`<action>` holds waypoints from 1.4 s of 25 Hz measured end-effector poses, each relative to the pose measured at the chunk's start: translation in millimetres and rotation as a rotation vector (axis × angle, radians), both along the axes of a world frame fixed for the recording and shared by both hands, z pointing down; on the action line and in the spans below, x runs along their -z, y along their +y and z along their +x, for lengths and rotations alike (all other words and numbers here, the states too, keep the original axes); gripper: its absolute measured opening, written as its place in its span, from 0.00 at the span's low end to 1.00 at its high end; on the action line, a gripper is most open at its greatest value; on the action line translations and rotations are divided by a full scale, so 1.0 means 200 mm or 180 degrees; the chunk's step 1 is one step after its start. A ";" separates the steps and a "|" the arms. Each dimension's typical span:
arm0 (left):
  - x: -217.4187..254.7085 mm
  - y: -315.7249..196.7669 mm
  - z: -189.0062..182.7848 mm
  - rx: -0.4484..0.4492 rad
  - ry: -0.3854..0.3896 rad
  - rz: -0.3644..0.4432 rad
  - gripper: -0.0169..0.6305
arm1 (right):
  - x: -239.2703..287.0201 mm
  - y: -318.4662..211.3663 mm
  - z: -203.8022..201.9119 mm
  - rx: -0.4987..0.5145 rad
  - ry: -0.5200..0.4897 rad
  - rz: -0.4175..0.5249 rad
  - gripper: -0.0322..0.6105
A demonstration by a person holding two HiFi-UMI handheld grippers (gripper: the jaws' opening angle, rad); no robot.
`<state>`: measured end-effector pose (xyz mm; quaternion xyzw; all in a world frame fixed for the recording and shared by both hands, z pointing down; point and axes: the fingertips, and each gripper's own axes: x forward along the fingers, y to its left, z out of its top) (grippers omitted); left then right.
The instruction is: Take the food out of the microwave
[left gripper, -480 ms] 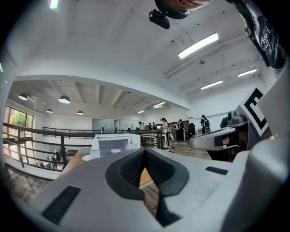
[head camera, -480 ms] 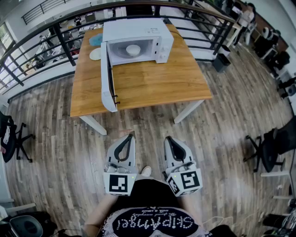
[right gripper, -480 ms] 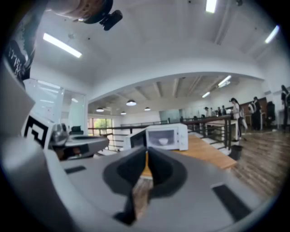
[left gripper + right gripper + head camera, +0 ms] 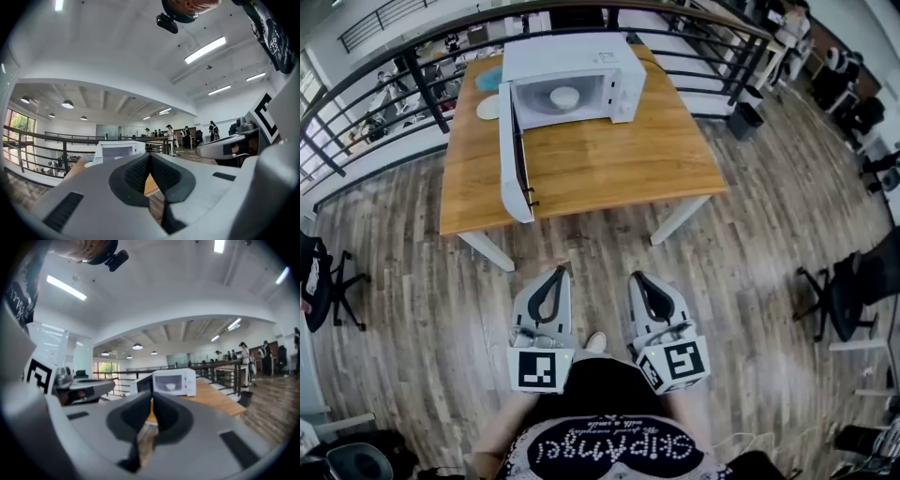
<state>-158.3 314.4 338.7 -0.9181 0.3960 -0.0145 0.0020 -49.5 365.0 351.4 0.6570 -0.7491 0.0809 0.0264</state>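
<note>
Little has changed in the last half second. The left hand-held gripper (image 4: pixel 555 273) and right hand-held gripper (image 4: pixel 639 277) stay low over the floor, both closed on nothing. The food (image 4: pixel 564 97) sits inside the microwave (image 4: pixel 581 56) on the far tabletop (image 4: pixel 609 150), with the door (image 4: pixel 511 150) already open. The reach has likely not begun.

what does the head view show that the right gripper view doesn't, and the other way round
Head view only: the table legs, the white plate left of the microwave, and an office chair on the floor.
Right gripper view only: the ceiling lamps and the camera on the person's head.
Both: the microwave with its door open, the bowl inside it, the wooden tabletop, and the right gripper, jaws shut on nothing.
</note>
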 end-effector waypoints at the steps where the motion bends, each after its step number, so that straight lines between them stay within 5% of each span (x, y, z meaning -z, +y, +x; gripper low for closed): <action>1: 0.01 0.01 0.01 -0.0007 -0.0001 0.0019 0.08 | 0.00 0.01 0.00 0.0004 0.0001 -0.0005 0.11; 16: -0.12 0.05 0.05 -0.0091 -0.0117 -0.0207 0.07 | -0.09 0.05 0.08 -0.0149 0.0057 -0.0101 0.11; 26: -0.09 -0.30 0.16 -0.0088 0.0104 -0.0221 0.08 | -0.12 -0.26 0.17 -0.0075 0.0062 -0.0222 0.11; 35: -0.03 -0.59 0.23 -0.0185 0.0033 -0.0169 0.08 | -0.05 -0.58 0.23 -0.0063 0.0128 -0.0251 0.11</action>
